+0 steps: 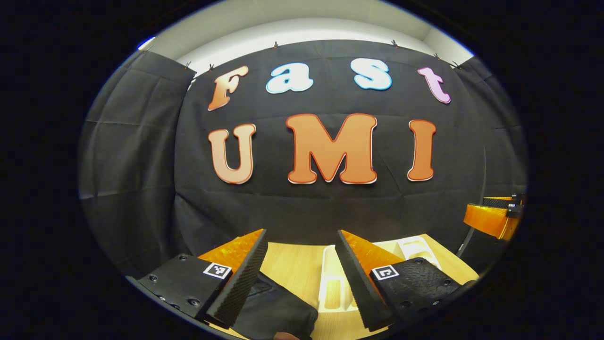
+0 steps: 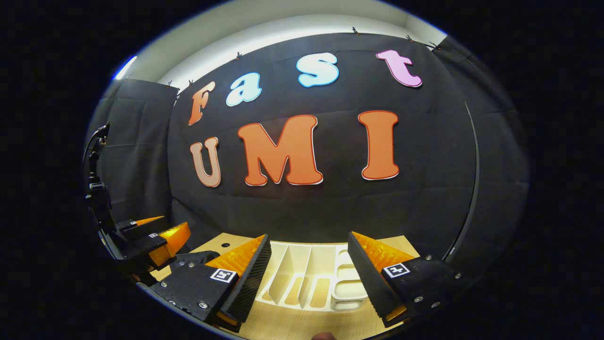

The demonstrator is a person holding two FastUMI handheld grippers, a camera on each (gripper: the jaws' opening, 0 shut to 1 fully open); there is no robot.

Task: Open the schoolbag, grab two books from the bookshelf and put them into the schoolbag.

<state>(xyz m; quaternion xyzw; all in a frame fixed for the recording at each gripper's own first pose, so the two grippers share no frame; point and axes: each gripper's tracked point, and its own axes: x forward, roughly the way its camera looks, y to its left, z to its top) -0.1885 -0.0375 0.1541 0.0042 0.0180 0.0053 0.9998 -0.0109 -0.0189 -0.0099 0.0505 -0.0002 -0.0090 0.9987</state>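
Left gripper [image 1: 300, 245] spread wide above the table [image 1: 292, 264], black bag [image 1: 273, 311] bottom centre; right gripper [image 2: 309, 248] gapes empty over the white rack [image 2: 306, 278], lower middle.

A recording booth: black cloth wall [image 1: 306, 208] (clipped up along its top edge) behind a wooden table [image 2: 302, 326].

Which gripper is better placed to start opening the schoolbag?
Probably left. The schoolbag, a dark fabric shape, lies directly under the open left gripper. The right gripper, also open, hangs over the white bookshelf.
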